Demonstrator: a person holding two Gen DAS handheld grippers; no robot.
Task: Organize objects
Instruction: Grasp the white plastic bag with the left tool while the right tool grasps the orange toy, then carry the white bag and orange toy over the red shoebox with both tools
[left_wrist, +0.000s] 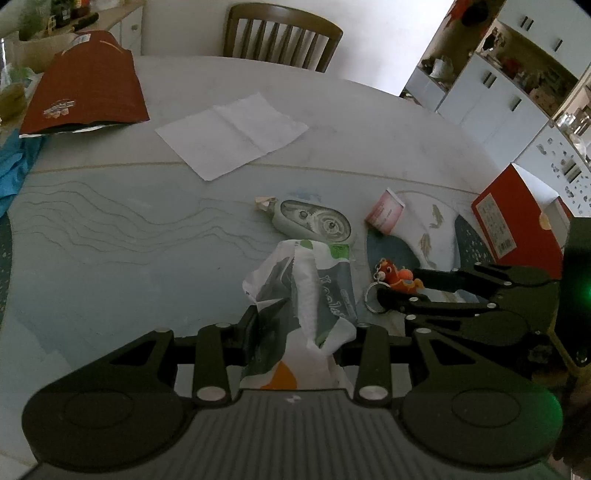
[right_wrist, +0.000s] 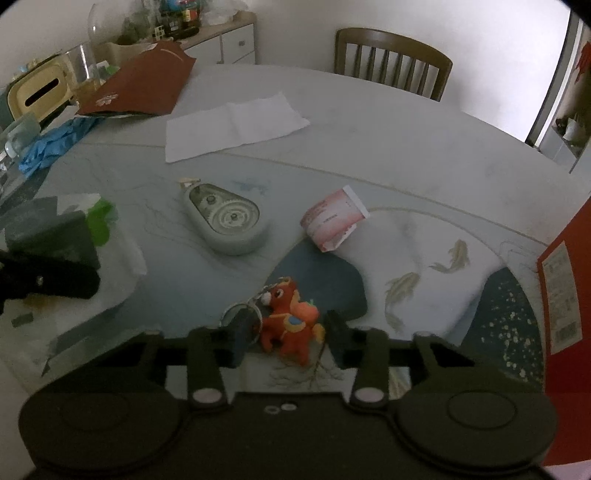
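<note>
Left claw (left_wrist: 301, 325) tilted down, gripping bag (left_wrist: 310, 291) | right claw (right_wrist: 284, 334) straddles keychain toy (right_wrist: 290, 319)

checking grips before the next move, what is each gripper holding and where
Left gripper pinches the crumpled white-and-green plastic bag at its bunched middle. Right gripper straddles the orange plush keychain; grip uncertain.

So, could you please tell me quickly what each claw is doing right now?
Left claw: shut on the printed plastic bag.
Right claw: open around the orange plush keychain.
</note>
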